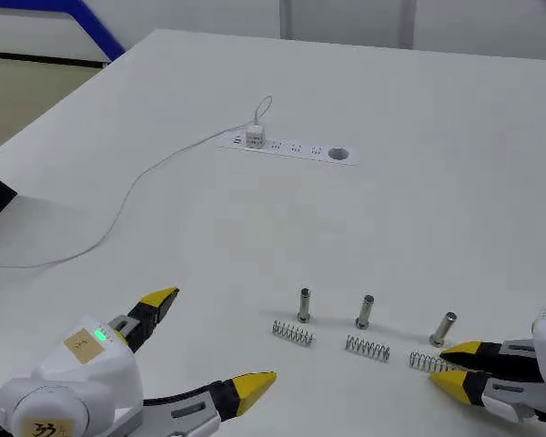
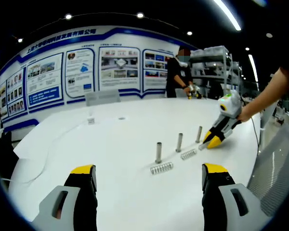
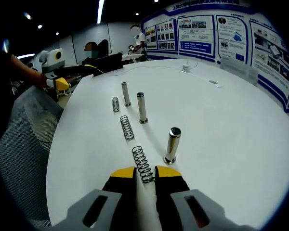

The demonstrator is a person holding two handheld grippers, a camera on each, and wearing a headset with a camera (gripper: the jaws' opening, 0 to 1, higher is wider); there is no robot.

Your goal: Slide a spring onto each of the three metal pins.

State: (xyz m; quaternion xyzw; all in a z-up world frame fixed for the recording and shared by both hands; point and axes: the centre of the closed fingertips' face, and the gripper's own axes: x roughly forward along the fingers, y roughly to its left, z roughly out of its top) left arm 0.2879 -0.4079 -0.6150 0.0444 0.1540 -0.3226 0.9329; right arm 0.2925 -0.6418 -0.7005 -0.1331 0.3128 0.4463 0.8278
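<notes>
Three metal pins stand upright in a row on the white table: left pin (image 1: 304, 305), middle pin (image 1: 365, 311), right pin (image 1: 443, 329). A spring lies in front of each: left spring (image 1: 293, 333), middle spring (image 1: 368, 347), right spring (image 1: 426, 362). My right gripper (image 1: 455, 366) is low on the table, shut on the near end of the right spring (image 3: 140, 163), beside the right pin (image 3: 172, 144). My left gripper (image 1: 207, 341) is wide open and holds nothing, left of the row. In its own view, the left gripper (image 2: 148, 175) faces the left pin (image 2: 159, 152) and left spring (image 2: 162, 168).
A white power strip (image 1: 287, 147) with a plugged-in adapter lies farther back, and its cable (image 1: 146, 182) trails off to the left. The table edge (image 1: 64, 96) runs along the left. People stand in the background beyond the table.
</notes>
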